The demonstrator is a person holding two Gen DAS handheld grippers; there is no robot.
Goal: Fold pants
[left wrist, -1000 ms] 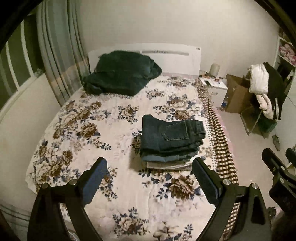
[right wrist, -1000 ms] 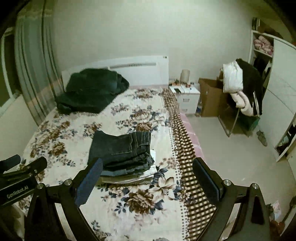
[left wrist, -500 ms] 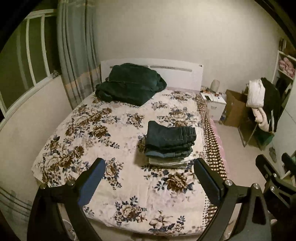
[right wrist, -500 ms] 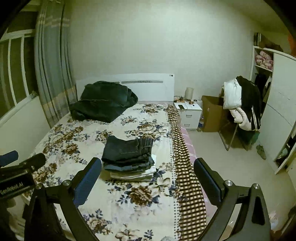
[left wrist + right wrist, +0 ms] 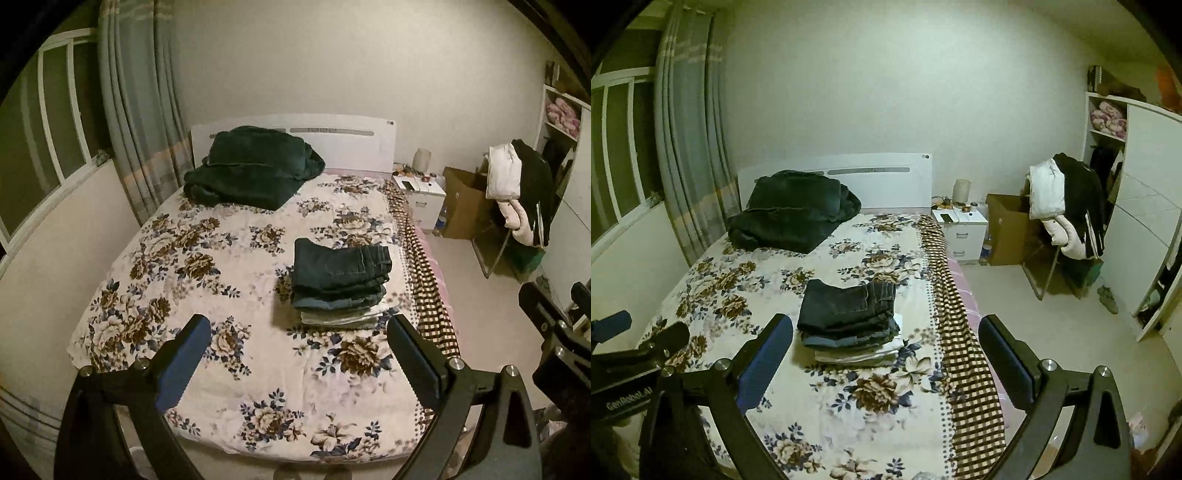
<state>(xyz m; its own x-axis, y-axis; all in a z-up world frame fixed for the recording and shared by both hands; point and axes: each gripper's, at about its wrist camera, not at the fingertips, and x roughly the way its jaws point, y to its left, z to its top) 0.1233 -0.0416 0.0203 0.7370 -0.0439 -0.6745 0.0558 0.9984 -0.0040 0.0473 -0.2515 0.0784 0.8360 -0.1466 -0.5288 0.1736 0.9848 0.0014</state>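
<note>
A stack of folded pants (image 5: 341,282), dark jeans on top and lighter ones below, lies on the floral bed (image 5: 207,280) toward its right side; it also shows in the right wrist view (image 5: 849,319). My left gripper (image 5: 298,356) is open and empty, held back from the foot of the bed. My right gripper (image 5: 885,352) is open and empty, also well short of the stack. The right gripper's body shows at the right edge of the left wrist view (image 5: 554,332), and the left gripper's body at the left edge of the right wrist view (image 5: 631,354).
A dark green blanket (image 5: 251,170) lies heaped at the white headboard (image 5: 351,144). A checkered cloth (image 5: 960,332) runs along the bed's right edge. A nightstand (image 5: 962,230), cardboard box (image 5: 1008,229), clothes-laden chair (image 5: 1067,218) and wardrobe (image 5: 1141,221) stand right. Curtain and window are left.
Both grippers have pulled back and risen away from the bed, so the stack looks smaller and more of the room shows. Both stay open.
</note>
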